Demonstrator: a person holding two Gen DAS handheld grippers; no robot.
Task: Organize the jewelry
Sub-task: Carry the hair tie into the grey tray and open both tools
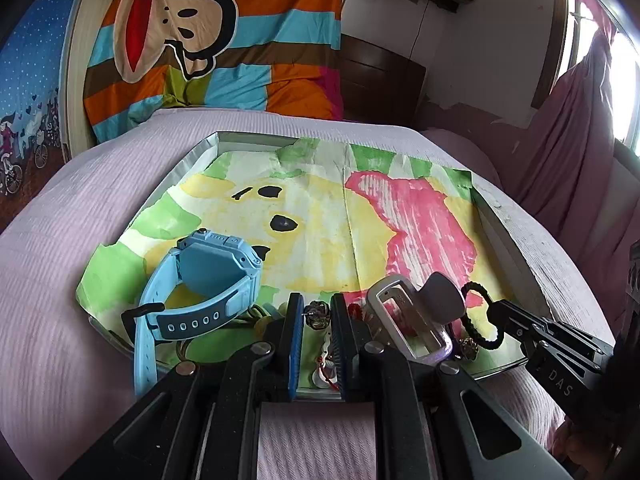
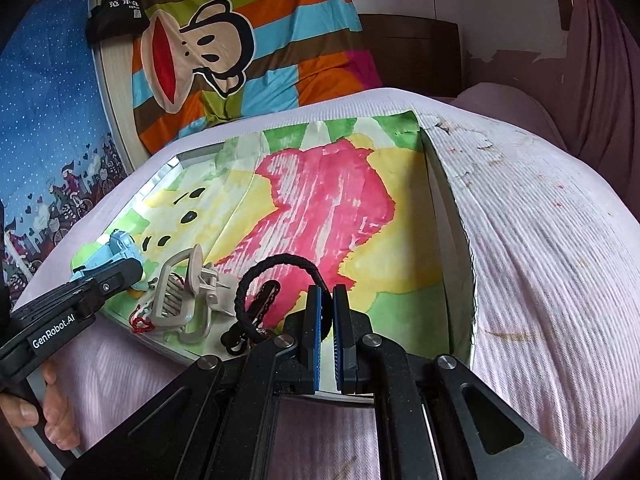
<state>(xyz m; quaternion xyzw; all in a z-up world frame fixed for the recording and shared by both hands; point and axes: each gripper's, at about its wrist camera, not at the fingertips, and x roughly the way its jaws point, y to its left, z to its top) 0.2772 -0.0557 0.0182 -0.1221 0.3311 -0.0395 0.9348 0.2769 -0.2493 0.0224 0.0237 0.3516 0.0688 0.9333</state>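
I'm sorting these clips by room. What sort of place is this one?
Most likely a bedroom. The shallow tray sits on a bed with a pink cover, a striped monkey-print quilt is piled behind it, and a dark wooden headboard stands against the wall.

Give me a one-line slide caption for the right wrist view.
Right gripper pinches a black braided bracelet over the painted tray, beside a grey hair claw.

Left gripper (image 1: pixel 316 320) angled downward, jaws narrowly parted, right gripper (image 2: pixel 327 320) angled downward, jaws nearly closed
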